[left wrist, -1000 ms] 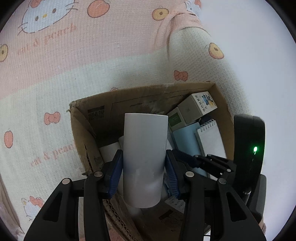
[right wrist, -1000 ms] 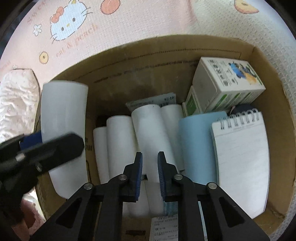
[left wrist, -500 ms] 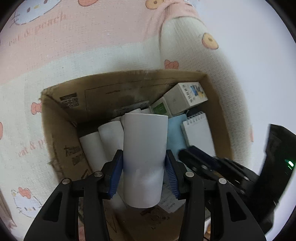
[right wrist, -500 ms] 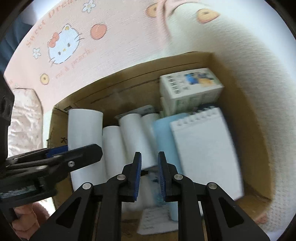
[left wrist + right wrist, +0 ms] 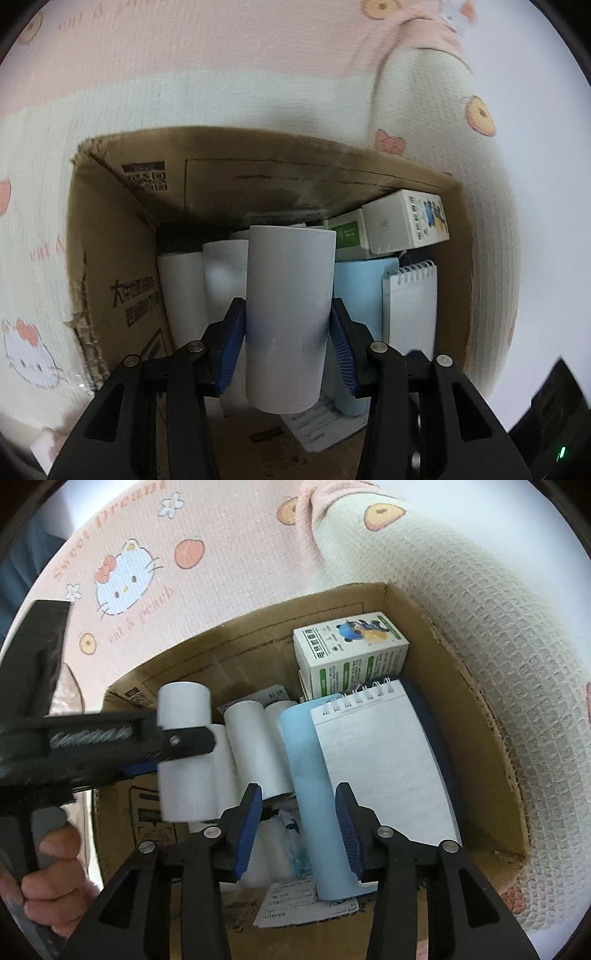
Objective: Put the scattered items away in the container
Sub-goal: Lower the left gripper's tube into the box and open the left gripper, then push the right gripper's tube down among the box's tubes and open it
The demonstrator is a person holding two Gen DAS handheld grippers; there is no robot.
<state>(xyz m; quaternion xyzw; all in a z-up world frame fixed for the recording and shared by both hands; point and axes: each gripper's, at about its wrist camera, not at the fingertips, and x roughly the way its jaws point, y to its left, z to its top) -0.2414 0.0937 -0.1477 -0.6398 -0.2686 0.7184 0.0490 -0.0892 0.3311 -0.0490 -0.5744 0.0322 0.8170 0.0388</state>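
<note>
My left gripper (image 5: 288,339) is shut on a white paper roll (image 5: 288,314) and holds it over the open cardboard box (image 5: 110,229); it also shows in the right wrist view (image 5: 184,753). Inside the box lie several white rolls (image 5: 255,746), a light blue roll (image 5: 314,794), a spiral notepad (image 5: 384,760) and a green-and-white carton (image 5: 351,650). My right gripper (image 5: 299,827) is open and empty above the blue roll.
The box sits on a pink and cream Hello Kitty blanket (image 5: 125,583). A cream fold of blanket (image 5: 480,627) rises along the box's right side. A paper label (image 5: 291,897) lies on the box floor at the front.
The left gripper has carried the white roll further over the box. The right gripper has opened and drawn back and up from the rolls.
</note>
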